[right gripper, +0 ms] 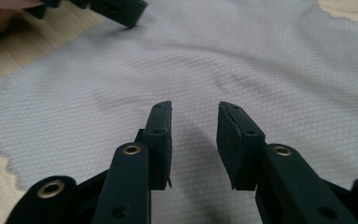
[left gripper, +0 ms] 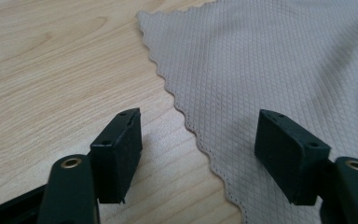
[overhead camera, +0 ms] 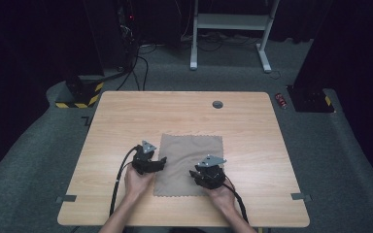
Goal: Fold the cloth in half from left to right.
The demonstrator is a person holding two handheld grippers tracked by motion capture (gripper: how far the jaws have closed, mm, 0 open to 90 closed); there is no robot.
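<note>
The cloth lies spread flat on the table, in its nearer half and a little toward the person from the middle. It is a thin grey-beige piece with a fine diamond weave and a pinked, zigzag edge. It looks light and limp: it should drape, fold and bunch with little force, and it would likely slide on the smooth wood if pushed rather than pinched. A faint ripple crosses its middle in the right gripper view, so it is not pressed quite flat. The best holds are probably the corners or the zigzag edge, where a jaw can get under a single layer.

The left gripper sits at the cloth's left edge, jaws wide apart and straddling that edge: one pad over bare wood, the other over fabric, nothing clamped. The right gripper hovers over the cloth's near right part, jaws parted to a moderate gap with only fabric below them, nothing pinched.

Beyond the cloth there is bare table on every side, broadest on the far half, where a small round grommet sits. The cloth's near edge lies close to the table's front edge, so folding away from the person offers the most room. Cables trail back from both grippers toward the person.
</note>
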